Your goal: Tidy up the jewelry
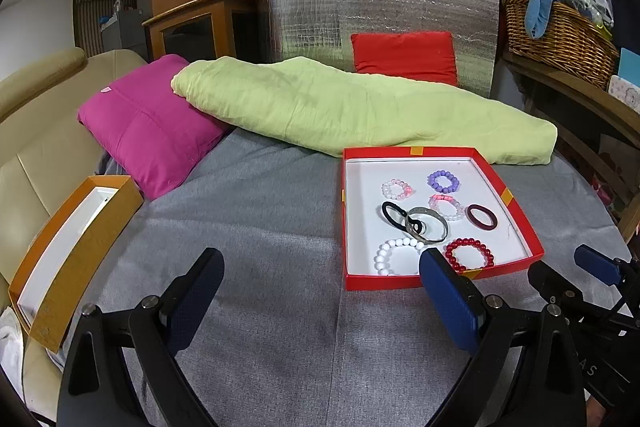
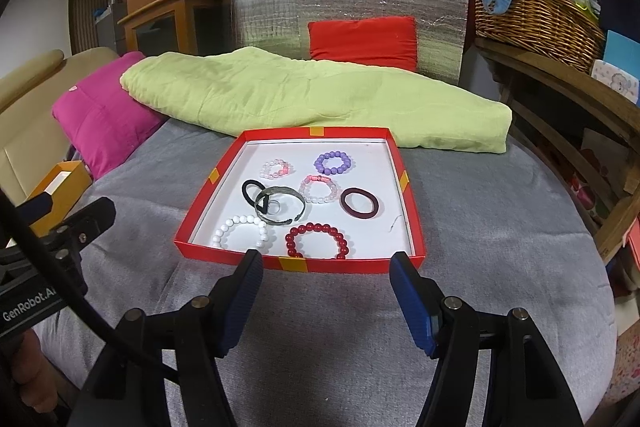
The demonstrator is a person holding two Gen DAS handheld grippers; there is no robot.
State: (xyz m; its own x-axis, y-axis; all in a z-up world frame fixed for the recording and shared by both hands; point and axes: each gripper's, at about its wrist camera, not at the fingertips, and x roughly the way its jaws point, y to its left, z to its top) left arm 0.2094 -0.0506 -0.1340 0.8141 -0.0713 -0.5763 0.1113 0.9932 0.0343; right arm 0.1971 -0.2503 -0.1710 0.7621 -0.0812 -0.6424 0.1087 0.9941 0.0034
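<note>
A shallow red tray with a white floor lies on the grey cloth. In it lie several bracelets: a white bead one, a dark red bead one, a purple bead one, two pale pink ones, a silver bangle over a black hair tie, and a maroon band. My right gripper is open and empty just before the tray's near edge. My left gripper is open and empty, left of the tray. An empty orange box stands at far left.
A green folded blanket, a magenta cushion and a red cushion lie behind the tray before a silver foil panel. A beige sofa is at left. A wicker basket sits on a wooden shelf at right.
</note>
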